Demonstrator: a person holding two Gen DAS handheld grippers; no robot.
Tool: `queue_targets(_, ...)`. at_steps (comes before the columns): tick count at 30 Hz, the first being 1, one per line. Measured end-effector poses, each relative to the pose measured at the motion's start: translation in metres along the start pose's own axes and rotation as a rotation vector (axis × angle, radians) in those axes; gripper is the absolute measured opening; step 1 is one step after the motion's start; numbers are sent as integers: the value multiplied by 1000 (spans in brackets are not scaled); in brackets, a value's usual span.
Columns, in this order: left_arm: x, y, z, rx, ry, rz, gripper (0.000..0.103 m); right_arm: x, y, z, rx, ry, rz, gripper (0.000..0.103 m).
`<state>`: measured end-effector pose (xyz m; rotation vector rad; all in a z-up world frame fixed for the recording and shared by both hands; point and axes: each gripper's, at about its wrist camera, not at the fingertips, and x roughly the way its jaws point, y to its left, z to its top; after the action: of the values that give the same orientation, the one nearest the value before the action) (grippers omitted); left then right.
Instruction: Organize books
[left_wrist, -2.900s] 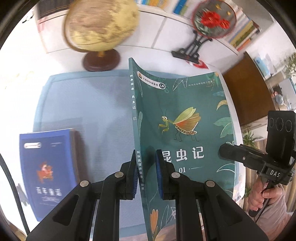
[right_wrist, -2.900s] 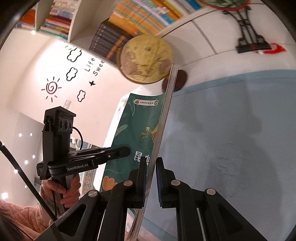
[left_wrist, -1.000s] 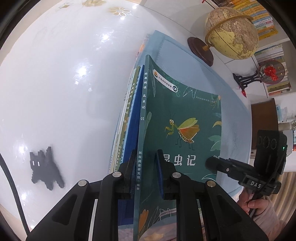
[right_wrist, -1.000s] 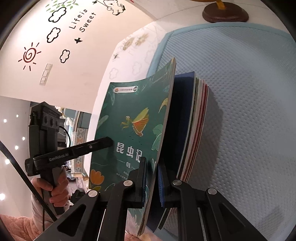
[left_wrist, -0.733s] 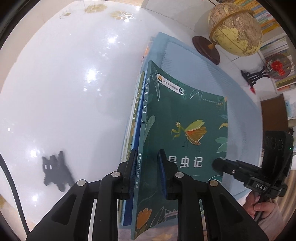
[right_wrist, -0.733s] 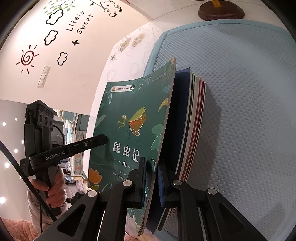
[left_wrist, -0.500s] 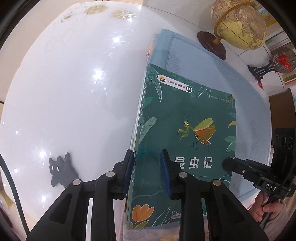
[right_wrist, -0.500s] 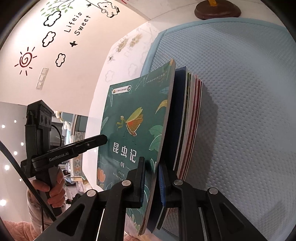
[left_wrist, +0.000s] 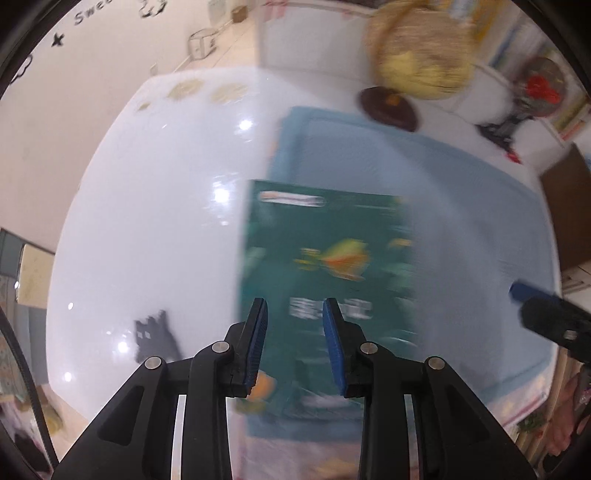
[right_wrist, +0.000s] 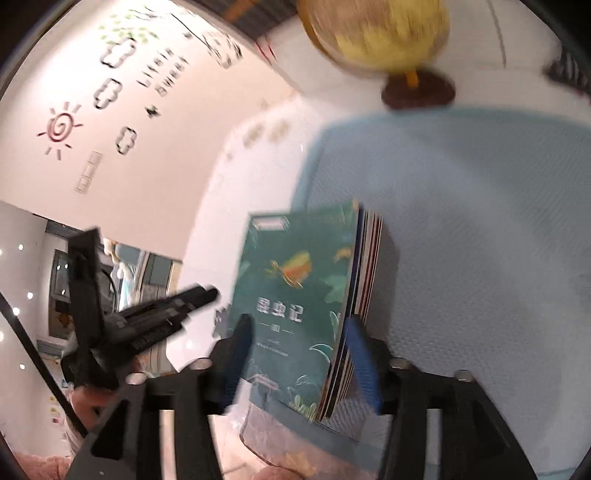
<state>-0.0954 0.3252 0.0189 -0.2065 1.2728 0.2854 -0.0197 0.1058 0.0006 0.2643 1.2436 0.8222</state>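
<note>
A green book (left_wrist: 325, 280) with an insect on its cover lies flat on top of a stack of books (right_wrist: 364, 280) at the left edge of a light blue mat (left_wrist: 461, 206). It also shows in the right wrist view (right_wrist: 295, 295). My left gripper (left_wrist: 295, 332) is open and empty above the near part of the cover. My right gripper (right_wrist: 299, 354) is open, its jaws wide apart on either side of the stack's near end, holding nothing. Both views are blurred by motion.
A yellow globe (left_wrist: 417, 48) on a dark round base stands behind the mat. A small black figure (left_wrist: 155, 336) sits on the white table (left_wrist: 147, 221) left of the stack. A red ornament on a stand (left_wrist: 535, 85) is at the back right.
Both grippers have opened and let go of the green book, which now lies flat on the stack. Both grippers have pulled back and up from it.
</note>
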Motion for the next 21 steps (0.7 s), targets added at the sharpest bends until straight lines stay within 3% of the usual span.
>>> queue_targets(1,-8,-12,-3,5,-9,2,28,-12,3,-1,-7,-28,-21,92)
queue_targets(4,-29,-44,-12,20,-45,15,32,-58,10,-9,-44,-119,-106,93)
queue_targets(6,-38,-63,-19,32,-64,7,32,-80,14,-16,-90,-163,-245,93)
queue_targets(10,-43,-96,-29,46,-75,23,33,-98,14,-26,-174,-172,-408,93)
queue_targets(13,-46,-116,-37,30,-73,31,33,-107,4,-34,-198,-156,-458,93)
queue_targets(21,-50,-137,-50,0,-126,68,33,-116,-16,-44,-190,-160,-470,93)
